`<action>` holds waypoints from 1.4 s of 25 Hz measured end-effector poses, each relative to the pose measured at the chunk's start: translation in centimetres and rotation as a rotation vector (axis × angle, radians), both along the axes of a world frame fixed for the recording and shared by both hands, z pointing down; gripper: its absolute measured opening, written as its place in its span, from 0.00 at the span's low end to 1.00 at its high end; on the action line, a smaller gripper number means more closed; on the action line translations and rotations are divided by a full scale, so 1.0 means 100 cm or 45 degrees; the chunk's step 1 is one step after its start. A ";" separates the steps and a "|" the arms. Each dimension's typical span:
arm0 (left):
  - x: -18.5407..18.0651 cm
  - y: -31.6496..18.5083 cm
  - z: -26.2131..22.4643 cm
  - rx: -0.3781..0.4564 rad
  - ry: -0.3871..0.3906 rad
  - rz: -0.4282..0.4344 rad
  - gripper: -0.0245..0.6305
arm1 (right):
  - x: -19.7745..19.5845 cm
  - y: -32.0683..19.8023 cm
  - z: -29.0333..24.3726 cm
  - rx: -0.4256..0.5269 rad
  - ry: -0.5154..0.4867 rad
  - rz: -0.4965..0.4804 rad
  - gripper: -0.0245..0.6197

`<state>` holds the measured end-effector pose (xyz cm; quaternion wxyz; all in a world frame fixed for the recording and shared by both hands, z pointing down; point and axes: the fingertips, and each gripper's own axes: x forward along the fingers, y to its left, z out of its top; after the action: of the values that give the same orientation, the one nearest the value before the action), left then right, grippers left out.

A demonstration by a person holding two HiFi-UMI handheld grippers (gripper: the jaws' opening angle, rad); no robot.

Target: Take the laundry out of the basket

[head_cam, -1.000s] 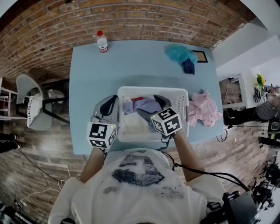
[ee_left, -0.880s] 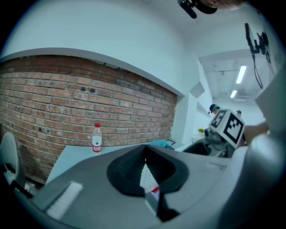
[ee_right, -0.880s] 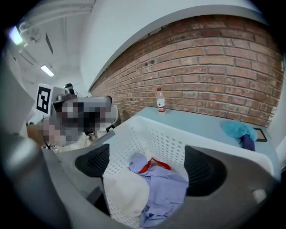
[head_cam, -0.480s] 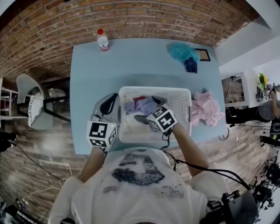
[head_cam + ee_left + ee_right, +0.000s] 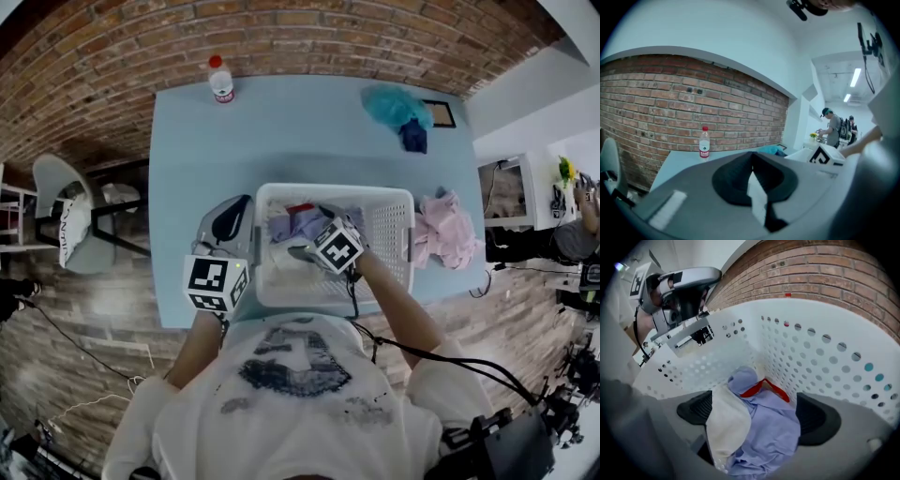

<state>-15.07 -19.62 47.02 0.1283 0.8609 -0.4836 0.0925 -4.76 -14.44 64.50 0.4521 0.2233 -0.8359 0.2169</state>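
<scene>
entry: lilac garment (image 5: 774,427) and cream cloth (image 5: 723,425), in basket (image 5: 389,225) on tabletop (image 5: 300,131); we log them straight ahead between our right claw (image 5: 757,416) jaws, just opened wide, unpinched; left claw (image 5: 752,171) closed, empty, beside the basket

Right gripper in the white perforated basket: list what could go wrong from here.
1. The right gripper, whose jaws have just been opening wide, has the lavender garment and the cream cloth between them: closing may pinch both, or only a loose fold that slips.
2. The red strip lying on the lavender garment could drag along and drop.
</scene>
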 end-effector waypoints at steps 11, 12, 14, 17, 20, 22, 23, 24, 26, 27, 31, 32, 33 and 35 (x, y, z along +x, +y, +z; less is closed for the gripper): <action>-0.002 -0.005 0.008 -0.026 0.003 -0.007 0.02 | -0.002 0.016 0.050 -0.210 0.113 -0.090 0.90; -0.002 -0.005 0.009 -0.030 0.002 -0.007 0.02 | -0.004 0.015 0.050 -0.206 0.113 -0.106 0.90; -0.001 -0.005 0.011 -0.037 0.000 -0.008 0.02 | -0.008 0.011 0.052 -0.168 0.138 -0.164 0.90; 0.000 -0.007 0.013 -0.040 -0.003 -0.005 0.02 | -0.008 0.007 0.061 -0.091 0.213 -0.277 0.90; -0.002 -0.007 0.014 -0.043 -0.006 -0.005 0.02 | -0.012 0.015 0.068 -0.116 0.209 -0.318 0.90; -0.004 -0.009 0.014 -0.046 -0.007 -0.010 0.02 | -0.014 0.020 0.070 -0.135 0.204 -0.331 0.90; -0.005 -0.010 0.014 -0.046 -0.007 -0.013 0.02 | -0.014 0.021 0.071 -0.142 0.203 -0.334 0.90; -0.005 -0.011 0.014 -0.047 -0.007 -0.016 0.02 | -0.015 0.022 0.073 -0.146 0.202 -0.335 0.90; -0.006 -0.012 0.015 -0.048 -0.006 -0.018 0.02 | -0.015 0.023 0.076 -0.154 0.201 -0.336 0.90; -0.006 -0.013 0.016 -0.050 -0.005 -0.018 0.02 | -0.015 0.024 0.078 -0.158 0.202 -0.336 0.90; -0.006 -0.015 0.016 -0.051 -0.003 -0.018 0.02 | -0.016 0.028 0.087 -0.168 0.219 -0.335 0.90; -0.006 -0.015 0.017 -0.052 -0.002 -0.019 0.02 | -0.016 0.030 0.089 -0.166 0.224 -0.333 0.90; -0.006 -0.015 0.018 -0.054 -0.002 -0.020 0.02 | -0.016 0.031 0.091 -0.165 0.228 -0.332 0.90; -0.006 -0.016 0.019 -0.058 -0.001 -0.020 0.02 | -0.017 0.033 0.094 -0.163 0.234 -0.330 0.90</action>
<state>-15.70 -21.23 48.95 0.1483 0.8538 -0.4883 0.1029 -6.47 -11.14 73.88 0.5640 0.1032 -0.7974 0.1882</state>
